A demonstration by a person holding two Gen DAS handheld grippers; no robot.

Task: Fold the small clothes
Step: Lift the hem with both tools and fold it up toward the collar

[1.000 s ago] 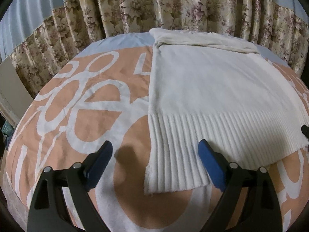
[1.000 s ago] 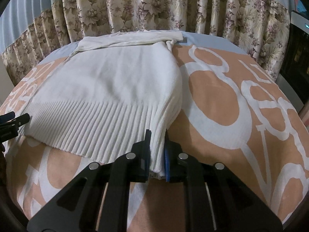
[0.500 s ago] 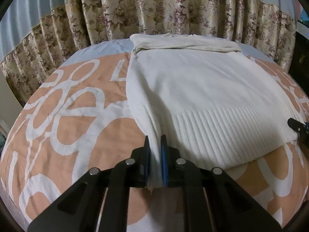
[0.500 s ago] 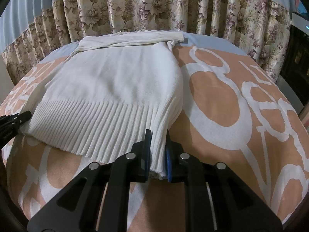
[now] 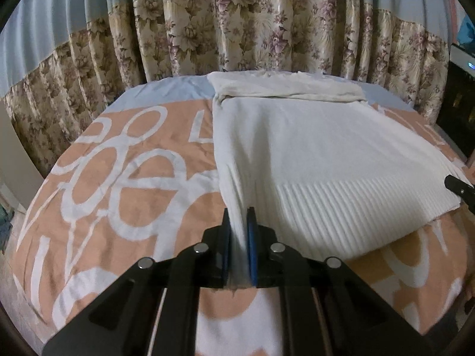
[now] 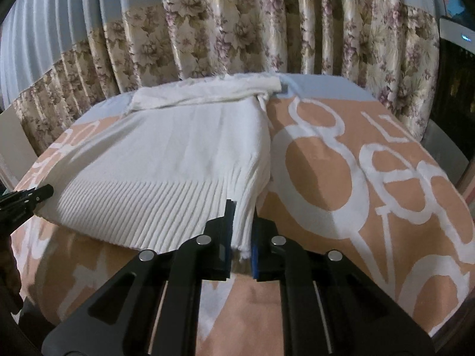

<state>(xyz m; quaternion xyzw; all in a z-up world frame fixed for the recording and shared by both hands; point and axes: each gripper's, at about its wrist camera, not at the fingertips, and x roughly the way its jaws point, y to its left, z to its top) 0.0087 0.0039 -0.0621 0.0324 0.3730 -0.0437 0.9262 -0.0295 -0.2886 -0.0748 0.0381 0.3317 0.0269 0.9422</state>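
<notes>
A white knitted sweater (image 5: pixel 311 154) lies on the orange-and-white bedspread (image 5: pixel 118 184), ribbed hem toward me, sleeves folded across its far end. My left gripper (image 5: pixel 238 237) is shut on the hem's left corner and lifts it. In the right wrist view the same sweater (image 6: pixel 178 154) shows, and my right gripper (image 6: pixel 242 231) is shut on the hem's right corner, raised off the spread (image 6: pixel 341 178). Each gripper's tip shows at the edge of the other view, the right gripper (image 5: pixel 458 187) and the left gripper (image 6: pixel 29 197).
A floral and pale blue curtain (image 5: pixel 252 29) hangs behind the bed. A dark appliance (image 5: pixel 458 98) stands at the far right. The bed's edges fall away left and right of the spread.
My left gripper went from open beside the hem's left corner to shut on it. Both grippers have since lifted their corners a little off the bedspread.
</notes>
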